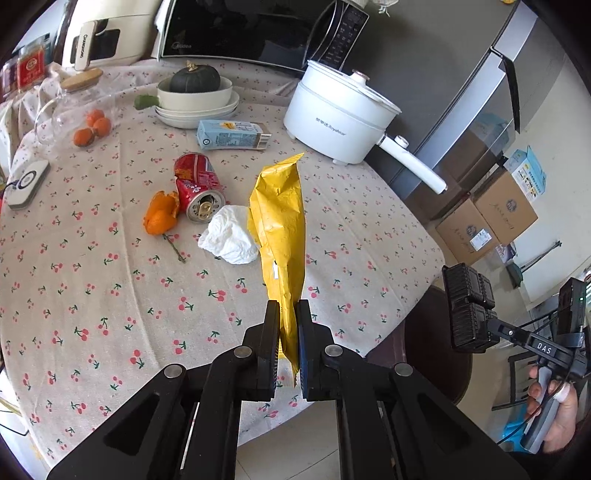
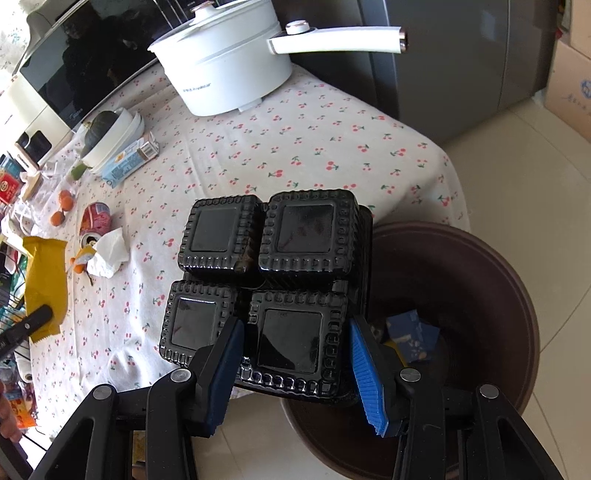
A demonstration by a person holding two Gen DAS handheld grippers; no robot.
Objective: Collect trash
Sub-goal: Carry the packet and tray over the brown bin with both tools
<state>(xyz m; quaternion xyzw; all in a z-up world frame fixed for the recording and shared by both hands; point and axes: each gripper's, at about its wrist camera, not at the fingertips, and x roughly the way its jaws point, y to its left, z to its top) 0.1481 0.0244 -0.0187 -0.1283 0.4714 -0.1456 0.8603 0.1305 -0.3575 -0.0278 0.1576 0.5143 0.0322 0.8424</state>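
Left gripper (image 1: 287, 345): jaws clamped on the lower end of a yellow wrapper (image 1: 281, 229), which stood upright above the cherry-print tablecloth (image 1: 110, 295). Right gripper (image 2: 295, 360): blue pads pressed on either side of one cell of a black four-cell plastic tray (image 2: 266, 280), held past the table's edge and over a dark brown bin (image 2: 480, 314); a blue carton scrap (image 2: 413, 334) lay inside the bin. Remaining on the cloth: a crushed red can (image 1: 197, 186) on its side, orange peel (image 1: 159, 214) touching its left flank, a crumpled white tissue (image 1: 231, 236) just beside its mouth, and a light-blue drink carton (image 1: 232, 134) lying flat further back. Also present: a white electric pot (image 1: 338, 114) with a long handle, stacked white bowls (image 1: 197, 101) holding a dark green squash (image 1: 195, 78), three small oranges (image 1: 92, 127), a microwave (image 1: 240, 33). A hand (image 1: 554, 417) held the right gripper's handle.
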